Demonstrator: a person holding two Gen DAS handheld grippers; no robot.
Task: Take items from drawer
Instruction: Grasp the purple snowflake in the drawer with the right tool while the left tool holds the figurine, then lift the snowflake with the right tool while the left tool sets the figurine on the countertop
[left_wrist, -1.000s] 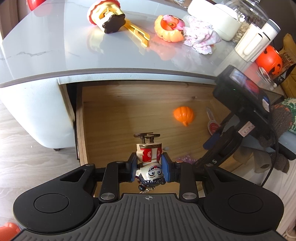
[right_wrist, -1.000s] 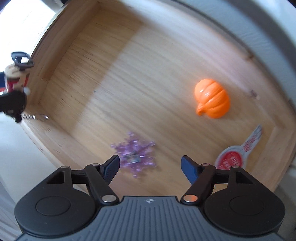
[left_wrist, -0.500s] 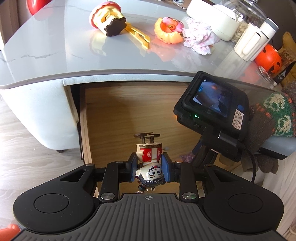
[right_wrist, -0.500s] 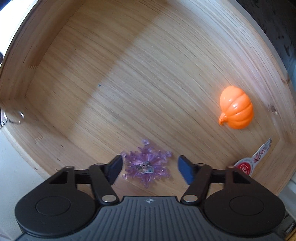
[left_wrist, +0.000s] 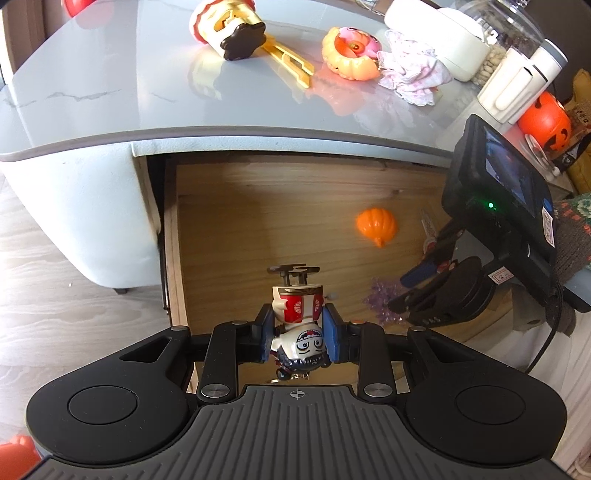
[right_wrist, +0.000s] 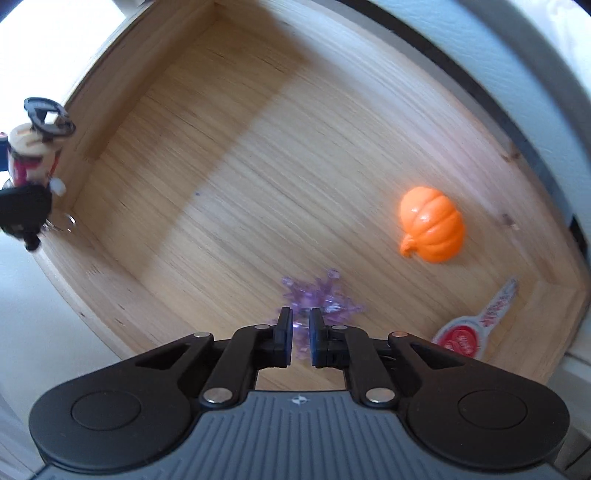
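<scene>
wooden drawer (right_wrist: 258, 155), one orange pumpkin (right_wrist: 432, 229), left gripper (left_wrist: 297, 334) clamping one figurine (left_wrist: 297, 325) (upside down), right gripper (right_wrist: 301, 334) pinching one purple snowflake (right_wrist: 325, 295)

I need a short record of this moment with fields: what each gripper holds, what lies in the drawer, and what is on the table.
left gripper: shut on toy figure, held over the drawer's front edge
right gripper: fingers shut on purple snowflake
drawer: open, wooden
lying in drawer: orange pumpkin, red tag
table top: several toys, a cloth
</scene>
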